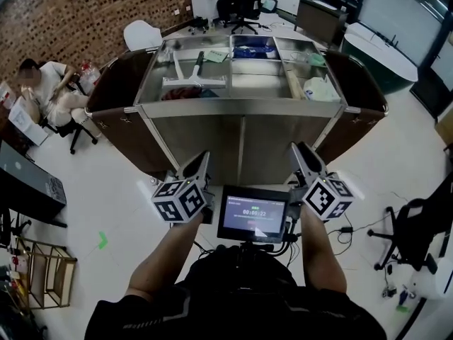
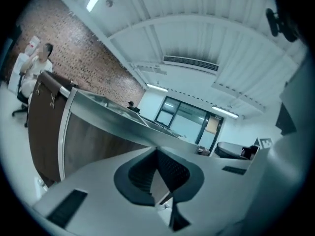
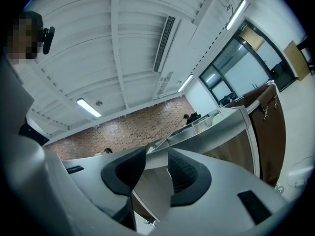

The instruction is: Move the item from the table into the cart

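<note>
Straight ahead of you sits the cart [image 1: 241,108], and it fills most of the head view. It's a steel box split into compartments, with brown side bags [image 1: 113,112] hung on its left and right.

Inside the cart there's a white frame piece [image 1: 191,76] in the left compartment, a blue thing [image 1: 251,50] in the far middle one and a white bag [image 1: 322,89] on the right. I honestly can't tell whether any of those is the item you were meant to move. No table shows near the cart either.

Both tools hang low on the near side of the cart, either side of your chest screen [image 1: 253,213]. The left gripper [image 1: 200,163] is clenched with its pads meeting at the tip and nothing in them. The right gripper [image 1: 303,154] has its jaws partly apart and also carries nothing.

So this fits either a drop just made or a trip to the table still ahead. My read:

- Keep both tools clear of the cart's near wall while you move.
- Get your target square in the head view before you commit.
- Spread the left tool's pads before you ask it to grab anything.
</note>
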Tool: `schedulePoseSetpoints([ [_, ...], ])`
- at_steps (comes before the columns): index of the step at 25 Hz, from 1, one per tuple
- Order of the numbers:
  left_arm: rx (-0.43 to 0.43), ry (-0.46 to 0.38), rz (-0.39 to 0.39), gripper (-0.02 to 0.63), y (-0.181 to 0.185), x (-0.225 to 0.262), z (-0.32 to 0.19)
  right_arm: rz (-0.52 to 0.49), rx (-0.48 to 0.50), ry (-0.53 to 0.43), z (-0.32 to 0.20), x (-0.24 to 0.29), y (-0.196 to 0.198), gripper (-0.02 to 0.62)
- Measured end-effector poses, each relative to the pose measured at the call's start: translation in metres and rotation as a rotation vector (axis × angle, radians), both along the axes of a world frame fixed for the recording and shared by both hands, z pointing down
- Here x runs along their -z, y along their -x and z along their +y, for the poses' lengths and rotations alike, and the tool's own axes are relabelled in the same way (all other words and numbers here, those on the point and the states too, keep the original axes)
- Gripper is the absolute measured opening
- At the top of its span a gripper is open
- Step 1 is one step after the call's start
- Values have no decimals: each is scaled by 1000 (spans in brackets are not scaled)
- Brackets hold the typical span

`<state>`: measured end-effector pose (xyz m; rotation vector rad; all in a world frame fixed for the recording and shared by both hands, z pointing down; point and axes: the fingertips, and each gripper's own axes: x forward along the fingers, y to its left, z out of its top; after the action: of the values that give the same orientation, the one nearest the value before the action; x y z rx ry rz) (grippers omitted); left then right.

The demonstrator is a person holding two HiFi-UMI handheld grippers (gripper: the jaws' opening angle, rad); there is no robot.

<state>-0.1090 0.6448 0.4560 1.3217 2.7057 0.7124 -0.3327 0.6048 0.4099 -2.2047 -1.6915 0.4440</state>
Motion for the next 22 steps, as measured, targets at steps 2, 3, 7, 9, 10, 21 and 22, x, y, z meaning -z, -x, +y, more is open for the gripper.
schedulePoseSetpoints([
  [2, 3, 124, 61, 0, -1, 4, -6, -31, -3, 11, -8, -5, -1, 138],
  [3, 4, 189, 93, 0, -2, 7, -9, -53, -8, 21, -12, -8, -2, 138],
  [7, 9, 413, 223, 0, -9, 14, -15, -169, -30, 87, -27, -15, -4, 46],
  [9, 21, 475, 214, 0, -13, 23, -19, -216, -45, 104, -35, -17, -4, 2],
  [10, 28, 495, 213, 0, -15, 27, -20, -234, -51, 106, -38, -18, -4, 2],
  [21, 13, 553, 250, 0, -20, 41, -24, -307, -62, 82, -48, -26, 6, 2],
  [22, 14, 552, 252, 0, -21, 41, -25, -310, -64, 82, -48, -26, 6, 2],
])
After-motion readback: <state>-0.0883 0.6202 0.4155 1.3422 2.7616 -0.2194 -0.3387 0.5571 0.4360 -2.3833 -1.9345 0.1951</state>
